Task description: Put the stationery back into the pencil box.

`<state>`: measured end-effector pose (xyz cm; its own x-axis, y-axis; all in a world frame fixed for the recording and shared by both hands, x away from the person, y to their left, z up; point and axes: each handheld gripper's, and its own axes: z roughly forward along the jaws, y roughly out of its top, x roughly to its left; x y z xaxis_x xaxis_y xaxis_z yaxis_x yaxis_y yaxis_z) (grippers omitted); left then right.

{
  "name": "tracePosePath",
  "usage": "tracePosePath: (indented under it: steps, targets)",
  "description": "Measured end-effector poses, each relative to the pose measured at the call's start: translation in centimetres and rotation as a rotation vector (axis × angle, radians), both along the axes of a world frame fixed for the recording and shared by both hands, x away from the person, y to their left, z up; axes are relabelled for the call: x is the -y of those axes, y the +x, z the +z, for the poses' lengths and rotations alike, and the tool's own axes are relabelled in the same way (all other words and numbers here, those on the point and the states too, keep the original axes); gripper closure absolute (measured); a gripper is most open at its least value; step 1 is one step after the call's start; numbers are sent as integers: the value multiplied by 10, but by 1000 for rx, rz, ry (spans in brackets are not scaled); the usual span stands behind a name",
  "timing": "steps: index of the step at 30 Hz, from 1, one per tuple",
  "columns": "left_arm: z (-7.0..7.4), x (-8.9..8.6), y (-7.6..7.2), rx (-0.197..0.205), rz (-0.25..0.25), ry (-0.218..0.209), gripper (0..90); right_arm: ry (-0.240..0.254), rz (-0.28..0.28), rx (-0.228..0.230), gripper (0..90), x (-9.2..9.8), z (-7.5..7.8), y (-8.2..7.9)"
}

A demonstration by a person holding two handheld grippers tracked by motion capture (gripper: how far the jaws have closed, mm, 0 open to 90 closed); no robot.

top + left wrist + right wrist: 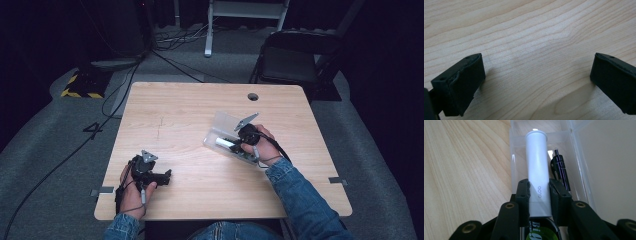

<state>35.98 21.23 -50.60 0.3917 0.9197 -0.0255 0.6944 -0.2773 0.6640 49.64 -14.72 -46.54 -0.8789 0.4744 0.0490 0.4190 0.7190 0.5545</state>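
A white glue stick (537, 167) marked GLOO lies lengthwise between the black pads of my right gripper (539, 195), which is shut on its lower part. It hangs over or in a clear plastic box (579, 157) whose lid lies open to the right. A black pen (560, 168) lies in the box beside the stick. From above, the right gripper (239, 141) holds the glue stick (223, 143) at the box (220, 127), right of the table's middle. My left gripper (166, 175) rests near the front left of the table, open (536, 82) over bare wood.
The wooden table (190, 115) has a round cable hole (253, 96) at its far edge. Something with a green label (541, 232) sits under the right gripper's jaws. A black folding chair (292, 57) stands behind the table, and cables run over the floor at left.
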Motion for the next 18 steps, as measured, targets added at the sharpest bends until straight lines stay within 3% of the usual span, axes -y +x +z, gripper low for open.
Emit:
tracePosePath:
  steps: [18]
  targets:
    - [0,0,0,0,0,0,1,12,-35,59,666,4,0,3]
